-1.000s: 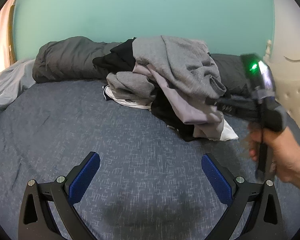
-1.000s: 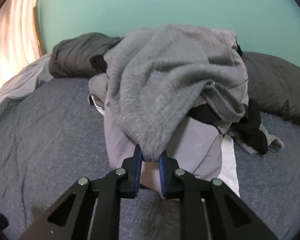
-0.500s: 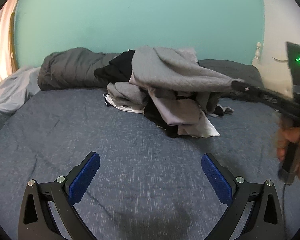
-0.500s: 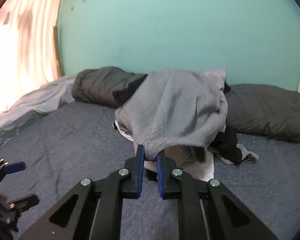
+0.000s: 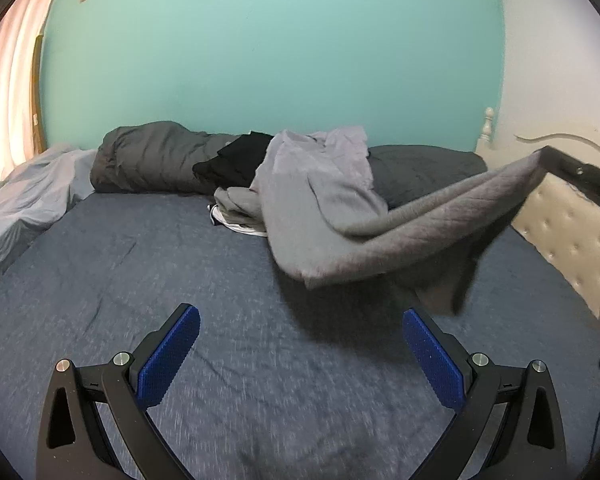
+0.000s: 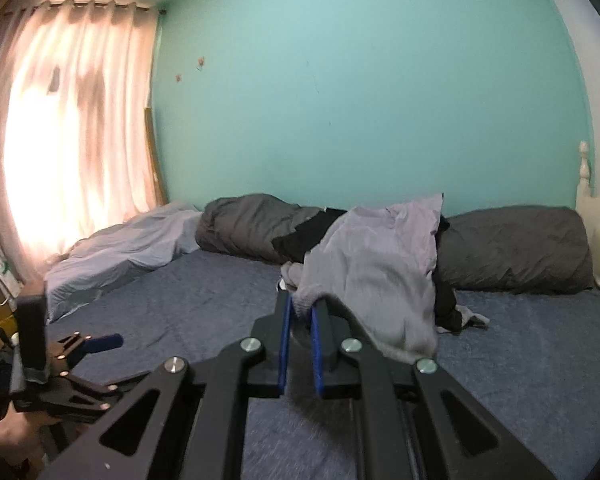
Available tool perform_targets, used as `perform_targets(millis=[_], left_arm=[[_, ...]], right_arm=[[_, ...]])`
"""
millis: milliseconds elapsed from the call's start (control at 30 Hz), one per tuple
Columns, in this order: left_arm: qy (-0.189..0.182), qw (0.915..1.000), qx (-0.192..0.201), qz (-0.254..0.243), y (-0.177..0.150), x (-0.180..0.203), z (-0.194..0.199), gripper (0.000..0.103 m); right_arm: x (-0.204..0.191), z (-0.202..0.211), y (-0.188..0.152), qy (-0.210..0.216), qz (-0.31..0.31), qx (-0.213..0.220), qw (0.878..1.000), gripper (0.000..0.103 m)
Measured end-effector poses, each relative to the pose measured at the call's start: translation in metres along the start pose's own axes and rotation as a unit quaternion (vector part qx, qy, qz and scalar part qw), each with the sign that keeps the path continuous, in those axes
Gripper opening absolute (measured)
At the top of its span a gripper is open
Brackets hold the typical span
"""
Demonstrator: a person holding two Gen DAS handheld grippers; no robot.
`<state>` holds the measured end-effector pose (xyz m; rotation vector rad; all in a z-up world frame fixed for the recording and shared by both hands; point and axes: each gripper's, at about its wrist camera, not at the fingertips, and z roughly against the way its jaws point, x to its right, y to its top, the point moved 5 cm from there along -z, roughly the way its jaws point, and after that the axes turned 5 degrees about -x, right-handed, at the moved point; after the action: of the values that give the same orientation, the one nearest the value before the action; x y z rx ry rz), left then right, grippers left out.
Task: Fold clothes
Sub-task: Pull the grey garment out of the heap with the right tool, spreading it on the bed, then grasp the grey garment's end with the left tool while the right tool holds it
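The right gripper point(image 6: 300, 320) had its blue fingers point(image 6: 283, 336) pinched almost shut on one edge of a gray sweater point(image 5: 420, 232). In the left wrist view the sweater hung in the air at the middle right of the frame. It stretched like a soft bridge from the pile point(image 5: 312, 184) to the gripper at the right edge. It was likely held up this way so it would come free of the other clothes and could be laid flat to fold. The far end of it sat on the pile, so it was not free yet.

The left gripper point(image 5: 300, 360) was wide open and held nothing. Its fingers point(image 5: 168, 360) pointed at the bare part of the bed point(image 5: 140, 280), low in the frame. That looked like a good spot to spread the sweater out.

The sweater looked thick, fuzzy and floppy, and it sagged in the middle. The pile was lumpy, with pale gray, black and white bits mixed up. The bed cover was blue with tiny white specks and a few creases. Behind the pile lay a dark gray, puffy blanket point(image 6: 516, 252), rolled up like a log against the smooth green wall point(image 6: 360, 80).
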<state>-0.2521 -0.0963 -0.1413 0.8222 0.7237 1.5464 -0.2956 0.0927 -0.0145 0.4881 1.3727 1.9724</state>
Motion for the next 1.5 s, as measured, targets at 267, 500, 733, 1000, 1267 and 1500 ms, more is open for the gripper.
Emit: perform_targets(millis=[267,500,733,1000,1267,1500], left_arm=[[-0.039,0.9991,0.014,-0.014,-0.028,0.032,0.047,0.103],[-0.046,0.9985,0.0,-0.03,-0.066,0.05,0.043,0.103],[-0.084,0.9944,-0.046,-0.044,-0.108,0.067,0.009,0.103],[-0.116,0.9881,-0.094,-0.038,-0.146,0.08,-0.035,0.103],[-0.126,0.9837,-0.121,-0.042,-0.173,0.086,-0.051,0.103],[-0.142,0.978,-0.147,-0.041,-0.192,0.09,-0.054,0.103]], right_arm=[[-0.033,0.061,-0.027,0.035,0.005,-0.04,0.999,0.009],[-0.027,0.017,-0.104,0.042,-0.029,-0.135,0.989,0.009],[-0.012,-0.024,-0.177,0.061,-0.079,-0.218,0.971,0.013],[0.025,-0.031,-0.229,-0.003,-0.071,-0.291,0.954,0.043],[0.085,-0.005,-0.267,-0.043,-0.099,-0.309,0.945,0.044],[0.101,0.008,-0.322,-0.056,-0.077,-0.368,0.925,0.044]])
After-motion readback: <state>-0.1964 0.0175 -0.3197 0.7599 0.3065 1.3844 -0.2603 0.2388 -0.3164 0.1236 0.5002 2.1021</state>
